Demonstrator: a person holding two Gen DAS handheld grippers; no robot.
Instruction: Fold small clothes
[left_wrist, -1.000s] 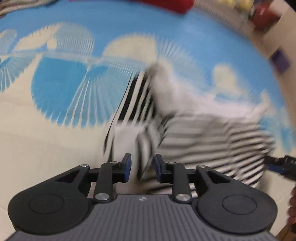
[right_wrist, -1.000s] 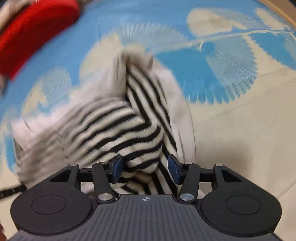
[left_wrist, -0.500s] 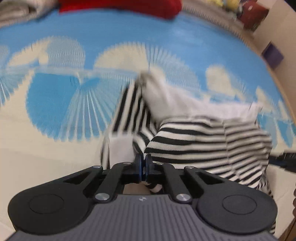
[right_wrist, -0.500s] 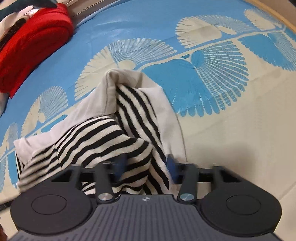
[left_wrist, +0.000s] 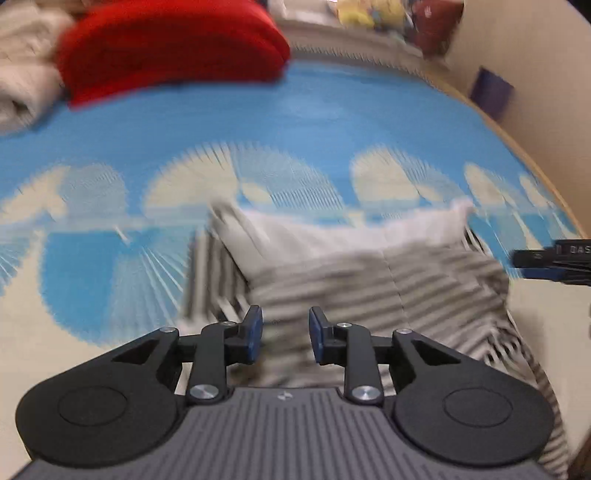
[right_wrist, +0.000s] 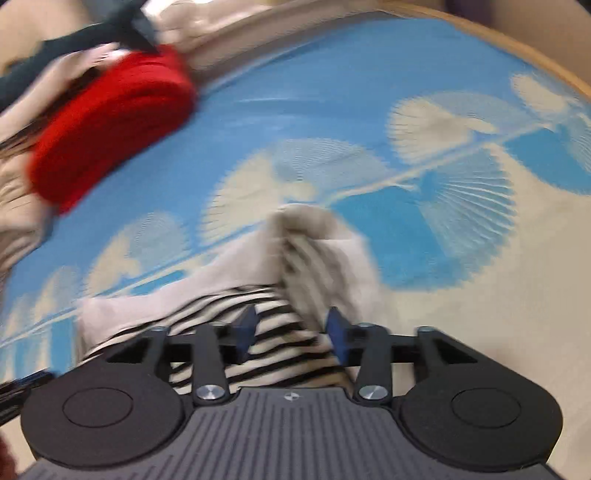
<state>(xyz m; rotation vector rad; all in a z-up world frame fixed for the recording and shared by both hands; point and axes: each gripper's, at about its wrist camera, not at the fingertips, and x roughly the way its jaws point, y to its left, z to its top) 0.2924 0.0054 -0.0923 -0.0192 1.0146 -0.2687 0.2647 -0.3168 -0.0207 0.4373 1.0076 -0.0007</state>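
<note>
A small black-and-white striped knit garment with a plain pale grey-white inner side (left_wrist: 369, 280) lies crumpled in a partly folded heap on a blue and cream mat patterned with fan shapes (left_wrist: 295, 122). Its pale side is turned up along the far edge, and the stripes face the cameras. Both views are blurred.

The left tongs (left_wrist: 285, 334), black with blue pads, hang just over the near edge of the garment. Their jaws are opening, with a clear gap between the pads; striped cloth shows beneath the gap, but the pads do not press on it.

The right tongs (right_wrist: 291, 334) hang over the other end of the same garment (right_wrist: 273, 332). Their jaws are opening too, spread wider, with striped fabric between the pads but not pinched. In the left wrist view, the tip of the right tongs shows at the right edge, just beside the garment.

Farther back on the mat lies a thick folded red knit cloth (left_wrist: 170, 44), with a bundle of off-white fabric (left_wrist: 22, 77) beside it. Beyond the mat, a cream wall (left_wrist: 524, 66) rises at the right.
</note>
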